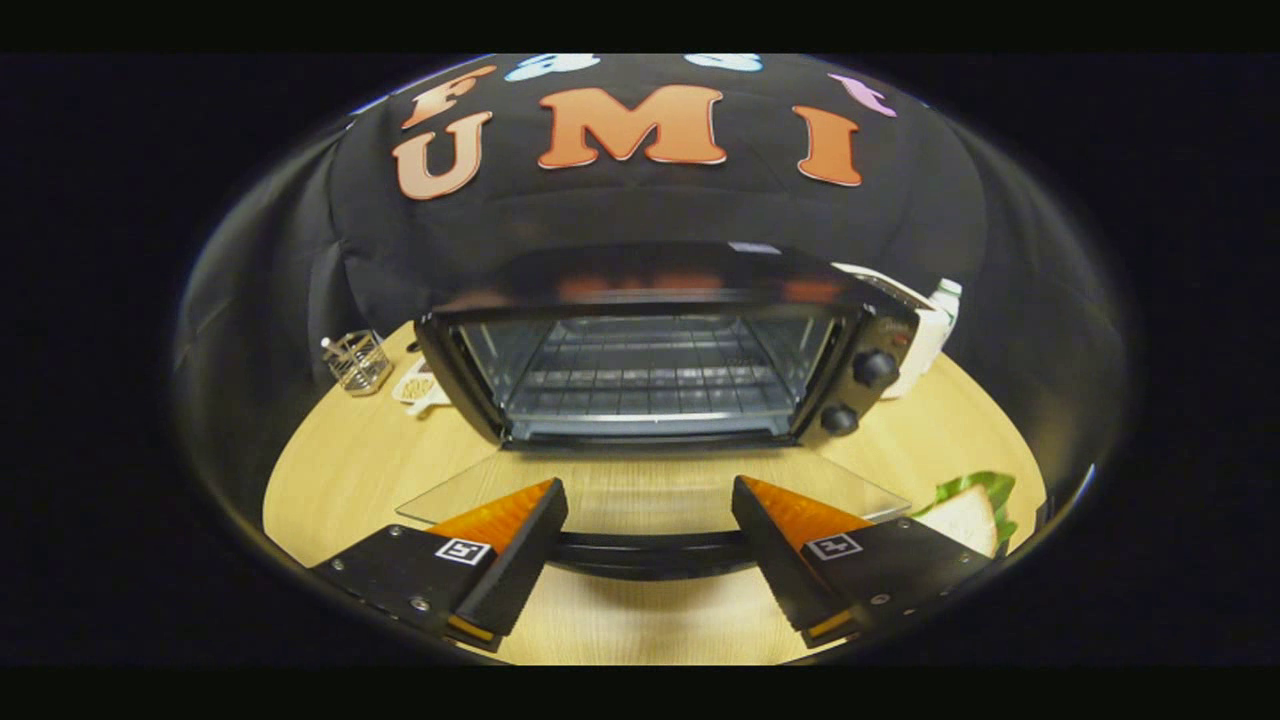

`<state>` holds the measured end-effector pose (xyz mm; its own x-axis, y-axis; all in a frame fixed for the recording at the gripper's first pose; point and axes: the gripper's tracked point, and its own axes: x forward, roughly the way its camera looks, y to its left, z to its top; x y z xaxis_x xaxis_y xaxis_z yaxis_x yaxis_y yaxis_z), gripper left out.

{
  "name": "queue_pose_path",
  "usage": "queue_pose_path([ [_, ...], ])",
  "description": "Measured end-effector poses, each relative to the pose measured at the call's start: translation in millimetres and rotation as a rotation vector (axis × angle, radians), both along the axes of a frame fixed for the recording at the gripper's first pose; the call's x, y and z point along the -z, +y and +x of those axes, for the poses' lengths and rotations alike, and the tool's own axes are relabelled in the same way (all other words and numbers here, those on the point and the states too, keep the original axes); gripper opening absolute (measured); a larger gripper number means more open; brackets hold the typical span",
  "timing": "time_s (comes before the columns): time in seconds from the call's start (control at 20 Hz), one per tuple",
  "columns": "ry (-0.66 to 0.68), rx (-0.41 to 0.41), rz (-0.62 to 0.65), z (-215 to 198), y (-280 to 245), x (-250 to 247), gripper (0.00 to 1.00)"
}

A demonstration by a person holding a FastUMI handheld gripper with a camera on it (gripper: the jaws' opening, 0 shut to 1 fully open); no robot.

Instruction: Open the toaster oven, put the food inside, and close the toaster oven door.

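Note:
A black toaster oven [660, 345] stands on the wooden table [340, 470] beyond the fingers, its cavity and wire rack [650, 375] exposed. Its glass door [650, 490] lies folded down flat toward me, with the dark door handle [650, 553] running between the fingers. My gripper [650, 505] is open, its fingers apart above the door's front edge and pressing on nothing. A sandwich [968, 515] with green lettuce lies on the table to the right of the right finger, partly hidden.
Two black knobs [862, 390] sit on the oven's right panel. A small wire basket [357, 360] and a pale patterned item [420, 385] stand left of the oven. A white appliance [925, 325] stands behind the oven's right side.

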<state>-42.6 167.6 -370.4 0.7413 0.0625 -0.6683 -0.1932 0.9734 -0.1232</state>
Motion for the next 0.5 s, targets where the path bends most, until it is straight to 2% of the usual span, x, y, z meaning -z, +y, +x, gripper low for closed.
queue_pose_path([
  [0.5, 0.082, 0.042, -0.026, -30.8, -18.4, 46.9, 0.99],
])
